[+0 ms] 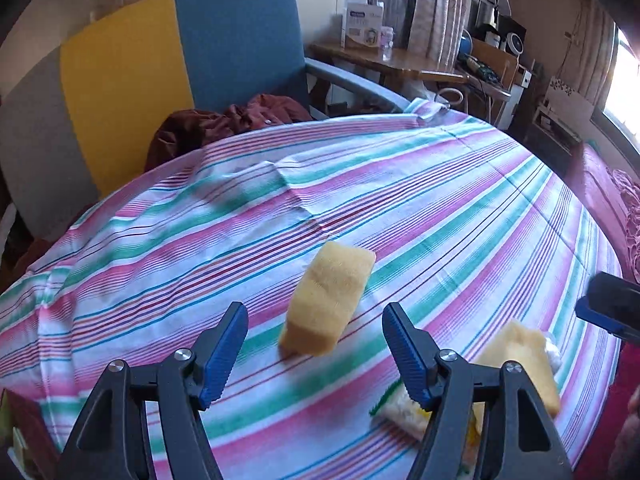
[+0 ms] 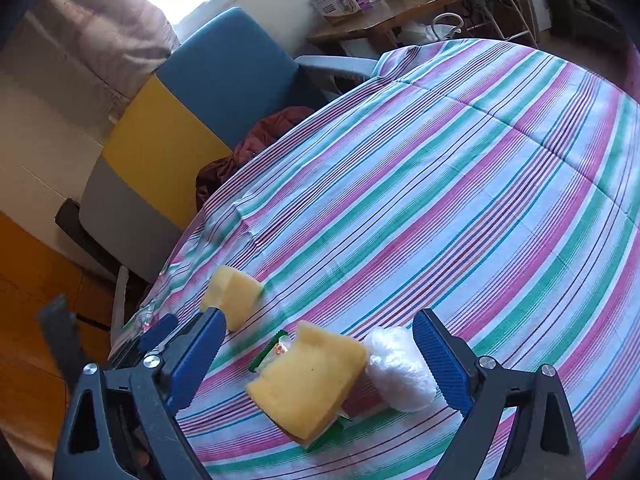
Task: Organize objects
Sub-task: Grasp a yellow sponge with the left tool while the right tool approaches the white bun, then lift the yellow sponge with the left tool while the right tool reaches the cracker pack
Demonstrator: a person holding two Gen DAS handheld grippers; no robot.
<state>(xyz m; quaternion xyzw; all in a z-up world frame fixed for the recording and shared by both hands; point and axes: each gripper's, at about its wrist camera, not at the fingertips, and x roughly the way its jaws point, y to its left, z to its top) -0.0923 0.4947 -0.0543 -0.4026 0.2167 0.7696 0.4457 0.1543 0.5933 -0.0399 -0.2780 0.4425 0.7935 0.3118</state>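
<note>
Two yellow sponges are what I'm sorting: one sponge (image 1: 328, 300) lies alone toward the desk's (image 1: 460, 200) left edge, the other sponge (image 2: 308, 384) rests on a green-edged packet (image 2: 272, 354), touching a clear plastic bundle (image 2: 400, 368), near the front edge. Left tongs (image 1: 314, 356) are spread wide, empty; right tongs (image 2: 320, 364) likewise apart, framing the pile. I judge closing there risks pinching packet and sponge together, or dragging the loose striped cloth.

Two yellow sponges (image 2: 234, 294) (image 2: 308, 384), one clear plastic bundle (image 2: 400, 368), and seemingly one green-edged packet (image 2: 272, 350).
</note>
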